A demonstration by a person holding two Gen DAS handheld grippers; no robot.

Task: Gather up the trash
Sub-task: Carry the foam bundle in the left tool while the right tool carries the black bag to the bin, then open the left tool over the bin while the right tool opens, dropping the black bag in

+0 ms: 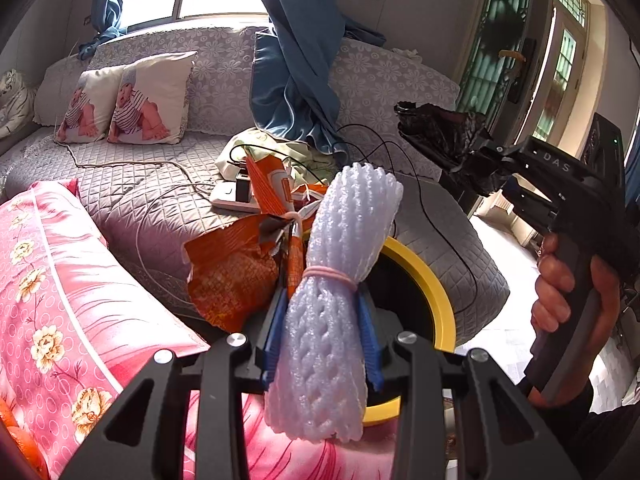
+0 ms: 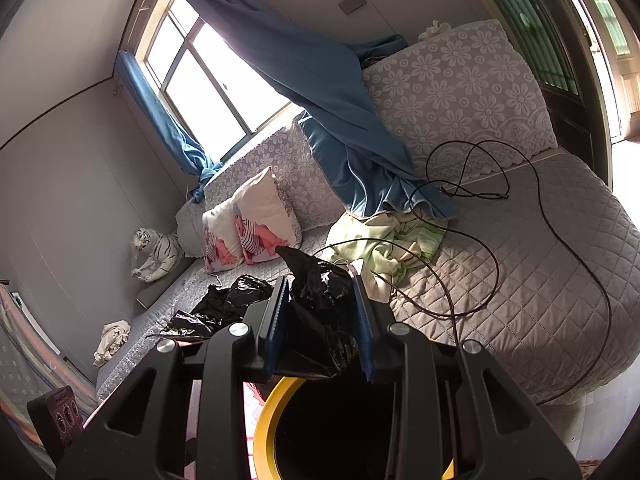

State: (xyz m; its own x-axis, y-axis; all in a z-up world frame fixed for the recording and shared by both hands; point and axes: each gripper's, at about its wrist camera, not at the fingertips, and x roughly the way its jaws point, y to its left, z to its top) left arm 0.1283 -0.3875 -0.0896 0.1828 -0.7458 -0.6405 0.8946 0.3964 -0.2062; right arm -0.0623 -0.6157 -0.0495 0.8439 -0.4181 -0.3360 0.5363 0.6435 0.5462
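A white foam net bundle [image 1: 344, 240] tied with a pink band stands between the blue pads of my left gripper [image 1: 322, 308], which is shut on it. A crumpled orange snack wrapper [image 1: 232, 276] is pinched in beside it on the left. Just behind and below them is a yellow-rimmed bin [image 1: 432, 280] with a dark inside. My right gripper [image 1: 490, 156], held by a hand at the right, is shut on a black plastic bag [image 1: 440, 136]. In the right wrist view, this bag [image 2: 316, 320] fills the gap of the right gripper [image 2: 320, 280], above the bin's rim [image 2: 266, 420].
A grey quilted sofa [image 2: 540, 280] runs behind the bin, with black cables [image 2: 492, 264], a green cloth [image 2: 380, 240], a white power strip [image 1: 232, 196], printed cushions [image 1: 148, 100] and a blue curtain [image 1: 300, 60]. A pink floral quilt [image 1: 52, 272] lies at the left. More black plastic [image 2: 224, 308] lies on the seat.
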